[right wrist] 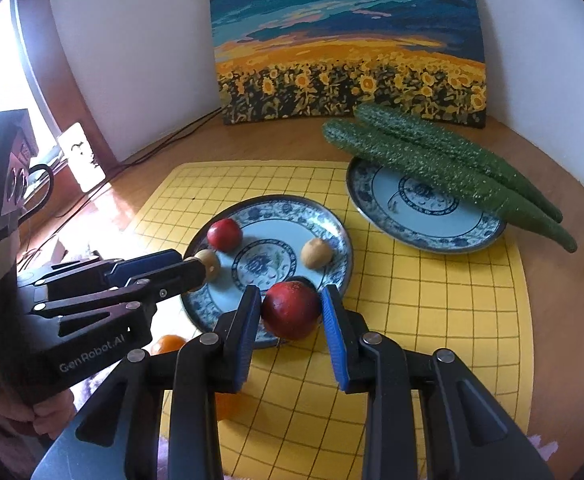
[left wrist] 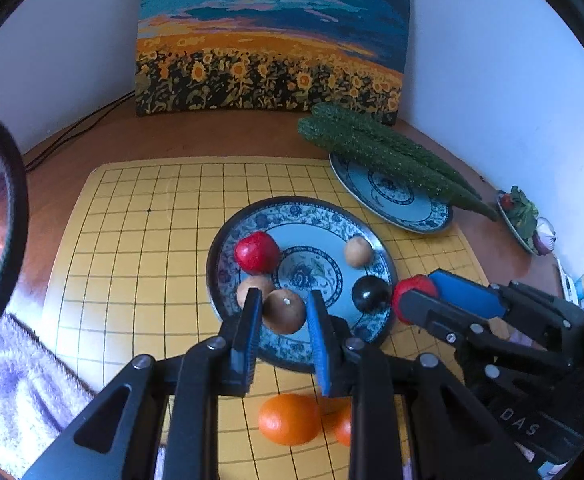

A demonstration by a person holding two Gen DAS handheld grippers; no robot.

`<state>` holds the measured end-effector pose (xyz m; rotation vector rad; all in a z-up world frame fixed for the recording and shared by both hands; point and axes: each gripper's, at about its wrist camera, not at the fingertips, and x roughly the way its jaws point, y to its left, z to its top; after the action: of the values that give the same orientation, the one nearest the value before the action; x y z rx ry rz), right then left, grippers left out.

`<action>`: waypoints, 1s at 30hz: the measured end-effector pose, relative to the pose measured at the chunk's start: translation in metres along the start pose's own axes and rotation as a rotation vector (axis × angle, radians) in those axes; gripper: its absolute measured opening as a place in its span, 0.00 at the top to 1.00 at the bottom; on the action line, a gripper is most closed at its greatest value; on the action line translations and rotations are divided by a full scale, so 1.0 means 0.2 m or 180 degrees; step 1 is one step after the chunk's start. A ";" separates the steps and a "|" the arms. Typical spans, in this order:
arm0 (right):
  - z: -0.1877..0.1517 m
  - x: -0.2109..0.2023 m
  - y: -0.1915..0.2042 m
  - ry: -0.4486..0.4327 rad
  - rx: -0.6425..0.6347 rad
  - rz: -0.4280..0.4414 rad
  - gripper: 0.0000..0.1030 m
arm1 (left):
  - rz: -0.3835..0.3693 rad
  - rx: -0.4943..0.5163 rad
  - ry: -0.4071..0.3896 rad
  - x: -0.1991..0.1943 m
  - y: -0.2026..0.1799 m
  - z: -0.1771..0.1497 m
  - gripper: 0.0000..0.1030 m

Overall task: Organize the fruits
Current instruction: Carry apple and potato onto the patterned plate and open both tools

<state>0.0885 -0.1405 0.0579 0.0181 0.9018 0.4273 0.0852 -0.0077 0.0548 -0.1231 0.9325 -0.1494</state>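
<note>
Both grippers hold fruit over the plate [left wrist: 220,248]: left gripper [left wrist: 284,312] clamps a brown fruit [left wrist: 284,311], right gripper [right wrist: 291,312] a red fruit [right wrist: 291,310]. Four fruits already lie on the plate; oranges [left wrist: 289,419] beside it seemingly remain.

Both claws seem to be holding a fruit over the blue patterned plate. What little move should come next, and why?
Probably lower both and let go. The left gripper grips a round brown fruit and the right gripper a red round fruit, both over the near rim of the blue-and-white patterned plate, where other fruits already lie.
</note>
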 end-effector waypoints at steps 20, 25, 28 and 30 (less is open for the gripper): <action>0.09 0.14 -0.11 0.0056 0.0002 -0.0200 0.68 | 0.0158 0.0164 -0.0056 0.11 -0.07 0.04 0.77; 0.09 0.17 -0.10 0.0063 -0.0006 -0.0176 0.68 | 0.0161 0.0184 -0.0058 0.12 -0.07 0.04 0.77; 0.10 0.18 -0.09 0.0067 -0.0019 -0.0173 0.68 | 0.0163 0.0203 -0.0058 0.12 -0.08 0.04 0.77; 0.10 0.18 -0.10 0.0065 -0.0017 -0.0167 0.68 | 0.0162 0.0208 -0.0056 0.12 -0.08 0.04 0.77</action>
<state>0.1291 -0.1420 0.0394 -0.0147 0.9192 0.3815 0.1058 -0.0275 0.0429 -0.0403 0.9116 -0.1313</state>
